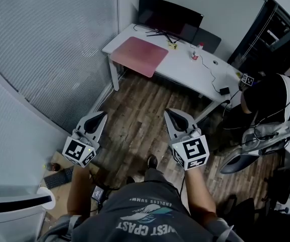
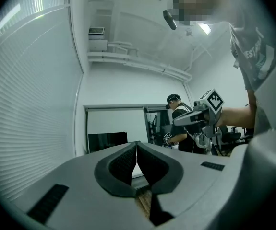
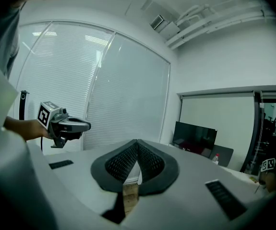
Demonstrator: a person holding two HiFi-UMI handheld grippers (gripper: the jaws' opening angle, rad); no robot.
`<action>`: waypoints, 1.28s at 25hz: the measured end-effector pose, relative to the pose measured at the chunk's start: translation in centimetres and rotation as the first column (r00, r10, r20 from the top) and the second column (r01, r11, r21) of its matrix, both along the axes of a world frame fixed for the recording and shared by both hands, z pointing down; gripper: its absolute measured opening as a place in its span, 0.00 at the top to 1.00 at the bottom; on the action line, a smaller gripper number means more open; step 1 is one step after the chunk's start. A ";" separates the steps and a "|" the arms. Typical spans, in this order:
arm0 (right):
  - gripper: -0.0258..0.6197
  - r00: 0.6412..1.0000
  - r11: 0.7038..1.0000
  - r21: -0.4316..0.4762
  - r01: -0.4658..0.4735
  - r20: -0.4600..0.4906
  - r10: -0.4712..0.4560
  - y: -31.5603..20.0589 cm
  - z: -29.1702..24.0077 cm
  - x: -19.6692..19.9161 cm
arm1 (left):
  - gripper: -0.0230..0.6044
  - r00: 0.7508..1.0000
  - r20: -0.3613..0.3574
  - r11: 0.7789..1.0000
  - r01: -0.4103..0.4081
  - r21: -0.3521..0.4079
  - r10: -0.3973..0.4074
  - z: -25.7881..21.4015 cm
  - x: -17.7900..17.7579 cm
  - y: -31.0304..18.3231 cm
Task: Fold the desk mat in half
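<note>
– across the room on the white desk, the pink desk mat lies flat and open. i judge nothing of the fold is done yet.
– and your jaws?
– left gripper and right gripper each have their jaws pressed together with nothing between them. both hang over the wood floor, well apart from the mat, so i'd have to walk up before taking an edge.
</note>
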State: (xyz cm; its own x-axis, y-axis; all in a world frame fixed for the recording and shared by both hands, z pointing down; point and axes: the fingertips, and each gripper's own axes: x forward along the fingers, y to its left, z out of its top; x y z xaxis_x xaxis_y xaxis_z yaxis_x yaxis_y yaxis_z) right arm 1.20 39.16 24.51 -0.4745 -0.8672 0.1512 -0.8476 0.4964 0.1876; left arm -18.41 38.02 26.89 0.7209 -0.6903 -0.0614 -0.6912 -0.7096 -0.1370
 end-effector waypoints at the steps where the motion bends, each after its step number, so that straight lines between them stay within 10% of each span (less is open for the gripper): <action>1: 0.92 1.000 1.000 -0.001 0.002 0.003 -0.002 -0.5 0.1 0.0 | 0.93 1.000 0.003 1.000 0.003 -0.003 -0.003 0.1 0.0 -0.3; 32: 0.92 0.982 0.982 -0.050 0.184 0.052 -0.181 -24.1 2.4 2.5 | 0.93 0.974 0.055 0.973 0.221 -0.062 -0.218 1.9 1.3 -18.3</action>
State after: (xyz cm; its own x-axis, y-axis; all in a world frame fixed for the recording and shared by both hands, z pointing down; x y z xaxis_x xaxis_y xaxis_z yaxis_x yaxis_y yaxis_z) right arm 3.67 15.09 26.93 -0.6316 -0.7566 0.1695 -0.7492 0.6518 0.1176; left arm -17.08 19.68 28.79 0.5520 -0.8336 0.0207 -0.8252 -0.5496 -0.1305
